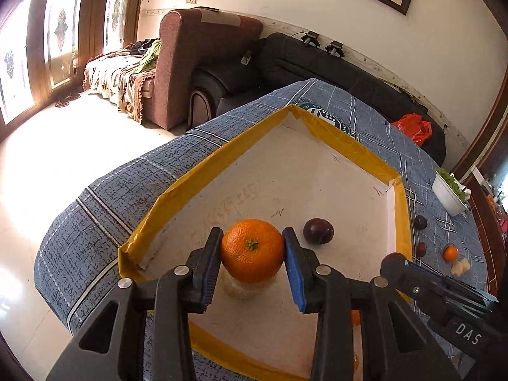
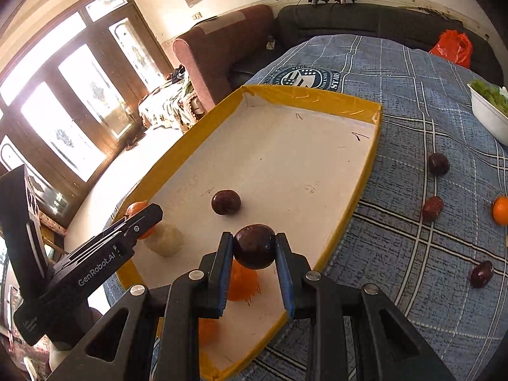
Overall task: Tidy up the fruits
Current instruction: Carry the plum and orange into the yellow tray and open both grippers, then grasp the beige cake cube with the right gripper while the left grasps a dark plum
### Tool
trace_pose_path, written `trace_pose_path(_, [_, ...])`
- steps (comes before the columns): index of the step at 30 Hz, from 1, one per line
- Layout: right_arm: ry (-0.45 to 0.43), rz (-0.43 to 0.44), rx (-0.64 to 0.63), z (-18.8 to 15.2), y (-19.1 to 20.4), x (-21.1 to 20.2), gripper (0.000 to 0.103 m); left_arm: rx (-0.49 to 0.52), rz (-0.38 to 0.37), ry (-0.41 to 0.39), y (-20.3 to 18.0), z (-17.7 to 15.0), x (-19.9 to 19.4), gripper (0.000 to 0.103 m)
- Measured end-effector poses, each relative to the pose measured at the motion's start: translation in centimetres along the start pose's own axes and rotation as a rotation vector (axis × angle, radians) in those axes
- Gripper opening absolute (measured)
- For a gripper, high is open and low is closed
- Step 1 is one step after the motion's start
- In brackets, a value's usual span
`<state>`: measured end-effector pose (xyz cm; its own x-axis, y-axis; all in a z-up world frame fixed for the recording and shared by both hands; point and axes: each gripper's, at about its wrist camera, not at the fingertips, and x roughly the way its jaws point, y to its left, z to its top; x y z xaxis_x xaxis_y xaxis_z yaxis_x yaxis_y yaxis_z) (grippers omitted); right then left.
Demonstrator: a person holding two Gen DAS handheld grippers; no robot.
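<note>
The worktop (image 2: 412, 254) wears a blue checked cloth; sofas (image 1: 206, 63) stand at upper frame. A yellow-rimmed white tray (image 2: 197, 133) lies centre. Loose right of the tray: three dark plums (image 2: 438, 163), one orange (image 2: 500, 210). In the tray: one plum (image 2: 225, 202). The left claw (image 1: 252, 250) is clamped on a dimpled, green-stemmed orange (image 1: 252, 254) over the tray; the right claw (image 2: 254, 250) is clamped on a glossy plum (image 2: 254, 247).
</note>
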<state>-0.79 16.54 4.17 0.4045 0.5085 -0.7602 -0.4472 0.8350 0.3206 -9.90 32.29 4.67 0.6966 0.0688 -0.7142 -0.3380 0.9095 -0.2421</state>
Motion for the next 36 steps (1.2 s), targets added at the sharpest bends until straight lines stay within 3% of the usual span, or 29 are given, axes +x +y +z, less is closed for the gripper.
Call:
trace_pose_path(5, [0.016,-0.029,-0.036,0.4,0.7,1.9,0.030,-0.018,-0.018,0.002,0.1,0.2,0.1,0.038])
trace_pose_path(9, [0.006,-0.043,-0.042,0.5,0.9,2.1,0.031,-0.021,-0.021,-0.013,0.5,0.4,-0.7,0.049])
trace_pose_path(14, [-0.014,-0.035,-0.018,0.6,0.7,1.6,0.056,-0.025,-0.025,-0.030,0.6,0.6,-1.7,0.057])
trace_pose_path(23, [-0.085,-0.042,0.037,-0.2,-0.9,-2.7,0.058,-0.037,-0.028,-0.056,0.1,0.5,-4.2,0.069])
trace_pose_path(28, [-0.115,-0.066,0.083,-1.6,-3.1,-5.3,0.061,0.026,-0.037,-0.063,-2.8,-0.4,-5.7,0.071])
trace_pose_path(32, [-0.127,-0.093,0.131,-3.3,-5.0,-7.1,0.061,0.134,-0.007,-0.056,-6.5,-1.7,-6.6,0.073])
trace_pose_path(36, [-0.148,-0.103,0.184,-5.0,-6.6,-9.1,0.061,0.233,-0.043,-0.049,-10.0,-3.3,-7.5,0.074])
